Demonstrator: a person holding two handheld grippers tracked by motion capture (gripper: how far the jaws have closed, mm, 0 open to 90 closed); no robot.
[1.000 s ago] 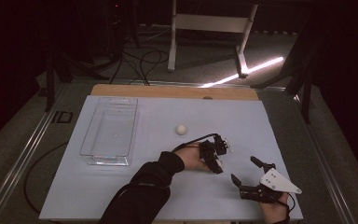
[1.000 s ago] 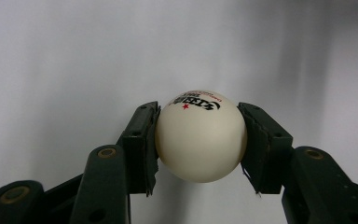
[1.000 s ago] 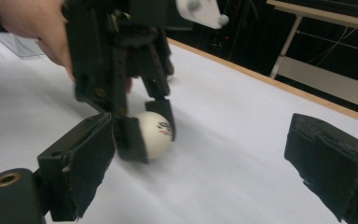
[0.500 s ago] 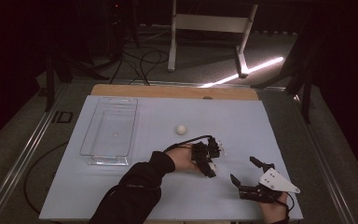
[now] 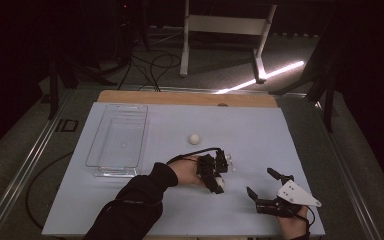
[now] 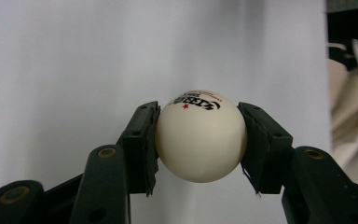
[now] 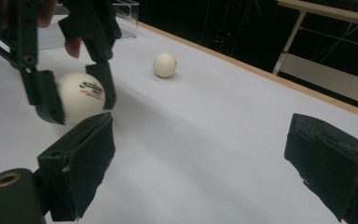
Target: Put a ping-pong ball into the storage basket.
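Nearest you, your right gripper [image 5: 264,191] sits low by the near right corner of the tabletop [image 5: 260,135], fingers [image 7: 328,163] spread wide with nothing between them. Bare white surface lies ahead of it and to its left; the near edge is just behind your hand, the right edge a little way off to the side.

Next out, your left gripper [image 5: 219,181] is at mid-tabletop, just left of the right one and apart from it. Its fingers [image 6: 140,140] are clamped on the ball [image 6: 200,135], one pad pressed to each side at the widest part. In the right gripper view, the gripper [image 7: 77,100] holds the ball [image 7: 80,96] clear of the surface, with a soft shadow on the sheet behind it. The ball is off-white, smooth and matt, with curved black lettering, fine red print and a small red star near its top.

Farther on, a second ball [image 5: 194,138] of the same colour lies loose on the sheet, well apart from both grippers, with open surface all round it.

To the left, a clear tray [image 5: 107,170] stands lengthwise, its near end about level with your left hand [image 5: 186,171] and its long side near the left edge. A wooden strip [image 5: 180,98] marks the far edge; beyond it is dark floor with cables and a white frame [image 5: 225,25].
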